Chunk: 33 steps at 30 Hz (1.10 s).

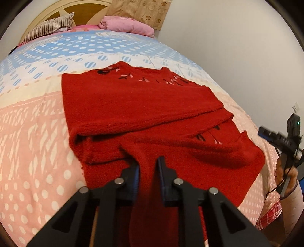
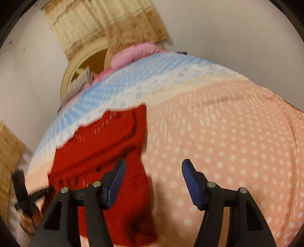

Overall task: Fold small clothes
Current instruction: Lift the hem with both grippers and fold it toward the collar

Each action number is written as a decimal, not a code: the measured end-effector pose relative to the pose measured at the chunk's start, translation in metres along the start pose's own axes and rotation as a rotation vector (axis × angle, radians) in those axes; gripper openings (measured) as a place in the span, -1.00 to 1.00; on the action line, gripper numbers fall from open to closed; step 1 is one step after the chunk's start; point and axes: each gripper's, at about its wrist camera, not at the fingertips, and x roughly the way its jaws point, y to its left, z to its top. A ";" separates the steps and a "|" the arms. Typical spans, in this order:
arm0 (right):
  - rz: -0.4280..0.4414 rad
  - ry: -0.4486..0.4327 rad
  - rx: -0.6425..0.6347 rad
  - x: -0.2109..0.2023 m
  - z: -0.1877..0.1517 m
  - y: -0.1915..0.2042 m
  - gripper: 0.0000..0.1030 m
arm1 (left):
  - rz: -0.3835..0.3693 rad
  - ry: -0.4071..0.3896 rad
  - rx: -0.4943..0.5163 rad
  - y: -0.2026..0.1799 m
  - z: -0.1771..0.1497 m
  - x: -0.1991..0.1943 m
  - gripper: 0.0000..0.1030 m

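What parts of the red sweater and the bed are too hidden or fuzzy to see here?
- Left wrist view: the red sweater near hem runs under the left hand-held gripper and off the bottom edge.
- Left wrist view: its underside, hidden by its own folds.
- Right wrist view: motion blur smears the sweater's pattern and the bed cover.
- Right wrist view: the right hand-held gripper fingers hide the bed below.

Setting: a bedroom in a home. A wide bed (image 1: 38,117) is covered by a quilt (image 2: 228,142) printed in pink, cream and blue bands with white dots. A rounded cream headboard with brown panels (image 1: 62,7) is seen at the far end. A striped pillow (image 1: 49,28) and a folded pink blanket (image 1: 127,24) are placed against it. Plain pale walls (image 1: 228,47) are noted, hung with a beige patterned cloth (image 1: 140,11) (blurred in the right wrist view).
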 end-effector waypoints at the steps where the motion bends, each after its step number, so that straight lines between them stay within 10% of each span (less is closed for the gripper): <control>1: -0.021 0.017 -0.039 0.003 -0.005 0.004 0.20 | 0.006 0.003 0.001 0.000 0.002 0.002 -0.58; 3: -0.041 0.044 -0.112 0.011 -0.012 0.014 0.20 | 0.002 0.014 -0.003 0.000 0.002 0.006 -0.13; 7: -0.025 0.108 -0.158 0.038 -0.016 0.027 0.19 | 0.027 -0.001 0.012 -0.006 0.004 0.010 -0.07; 8: -0.027 0.131 -0.169 0.046 -0.017 0.030 0.16 | 0.042 -0.006 0.021 -0.009 0.003 0.011 -0.20; 10: -0.082 0.141 -0.219 0.057 -0.021 0.039 -0.63 | 0.053 -0.010 0.035 -0.012 0.001 0.011 -0.80; 12: -0.097 0.121 -0.252 0.053 -0.022 0.047 -0.71 | 0.038 -0.020 0.017 -0.011 -0.001 0.007 -0.81; 33: -0.115 -0.157 -0.294 -0.027 0.016 0.093 -0.78 | 0.022 -0.248 -0.174 0.003 0.018 -0.052 -0.82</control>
